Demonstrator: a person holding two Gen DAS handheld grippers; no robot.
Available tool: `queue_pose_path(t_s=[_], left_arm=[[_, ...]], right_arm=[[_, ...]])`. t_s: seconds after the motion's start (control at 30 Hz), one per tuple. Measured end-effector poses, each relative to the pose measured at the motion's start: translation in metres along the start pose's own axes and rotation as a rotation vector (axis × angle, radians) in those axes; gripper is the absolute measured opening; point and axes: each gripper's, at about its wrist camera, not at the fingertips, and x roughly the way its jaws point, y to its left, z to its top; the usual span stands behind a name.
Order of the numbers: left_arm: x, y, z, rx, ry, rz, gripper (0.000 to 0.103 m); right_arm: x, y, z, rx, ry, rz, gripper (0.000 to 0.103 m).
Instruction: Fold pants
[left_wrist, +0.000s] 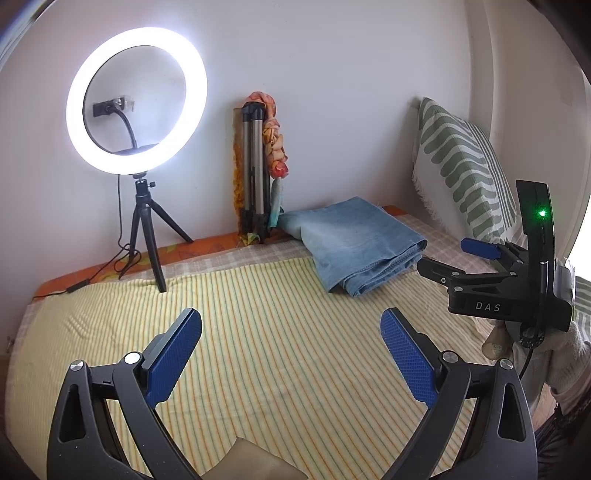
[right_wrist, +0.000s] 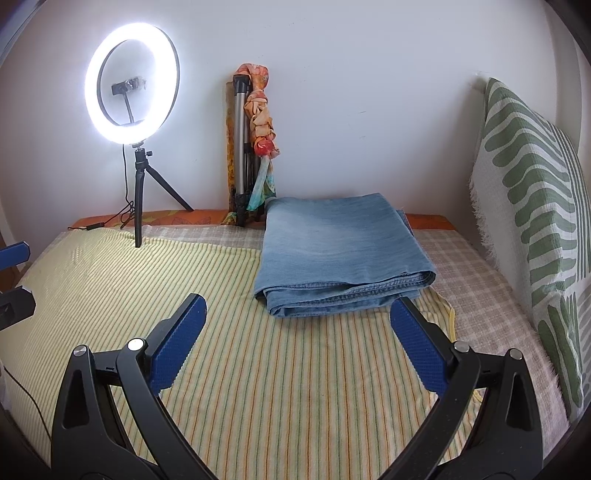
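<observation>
A bed (right_wrist: 295, 369) spread with a striped cloth is seen against a white wall, the pants (right_wrist: 340, 254) already lying folded on it.

The pants are set as a flat denim stack at the far right of the bed, near a tripod (right_wrist: 243, 147) leaned on the wall and a patterned cushion (right_wrist: 535, 221), well apart from the lit ring light (right_wrist: 133, 92). Both the left gripper (left_wrist: 291, 354) and the right gripper (right_wrist: 297, 343) are held with jaws spread wide and nothing between them, short of the stack. The fold is judged nearly finished; whether the hidden far layers are aligned cannot be told. If tidying is wanted, the hemmed near edge should be pinched lightly at both corners and squared, the top layer not being dragged askew.
</observation>
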Motion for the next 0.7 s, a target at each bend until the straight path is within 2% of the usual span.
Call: queue_pose_path(t_s=[0.4,0.7], left_arm=[[0.0007,-0.0011,-0.0014,0.008,-0.005,0.016,0.098],[-0.0050,-0.0013,-0.0022,0.012,-0.041,0.032,0.098]], right_arm=[[-0.0002,0.0005,-0.0011,0.001,0.002,0.004,0.101],[0.0002,0.0030,-0.0017,0.000,-0.001,0.010,0.101]])
